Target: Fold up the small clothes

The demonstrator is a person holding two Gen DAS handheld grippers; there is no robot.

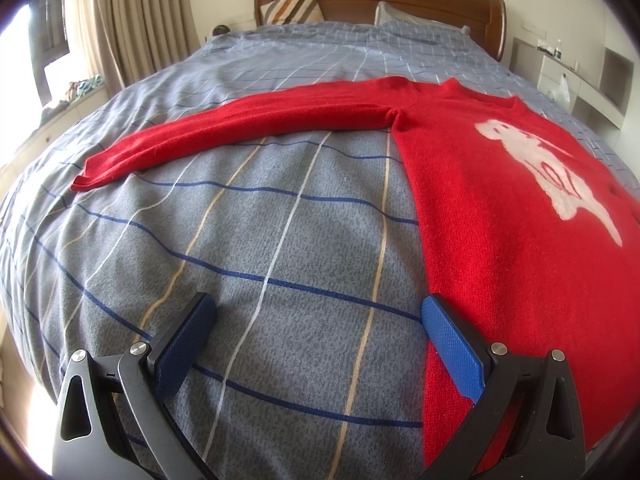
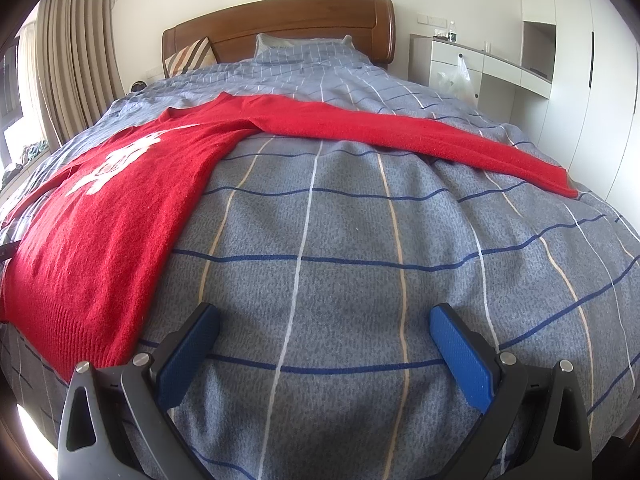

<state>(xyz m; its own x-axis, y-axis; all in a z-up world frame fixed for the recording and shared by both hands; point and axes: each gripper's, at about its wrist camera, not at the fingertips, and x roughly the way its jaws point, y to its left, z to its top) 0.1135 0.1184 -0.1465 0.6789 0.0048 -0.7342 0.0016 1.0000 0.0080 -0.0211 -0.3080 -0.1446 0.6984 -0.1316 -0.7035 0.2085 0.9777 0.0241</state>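
Red sweater (image 1: 500, 208) flat on checked bedspread (image 1: 280, 240), sleeves spread wide, left view shows one sleeve cuff, right view the other plus white cabinets (image 2: 560, 60), left gripper (image 1: 318, 320) spread empty at hem edge, right gripper (image 2: 324, 330) spread empty, beside hem.

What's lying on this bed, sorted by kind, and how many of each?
Red sweater: 1
Pillows at the headboard: 2, one striped, one matching the bedding
Checked bedspread: 1
Total: 4
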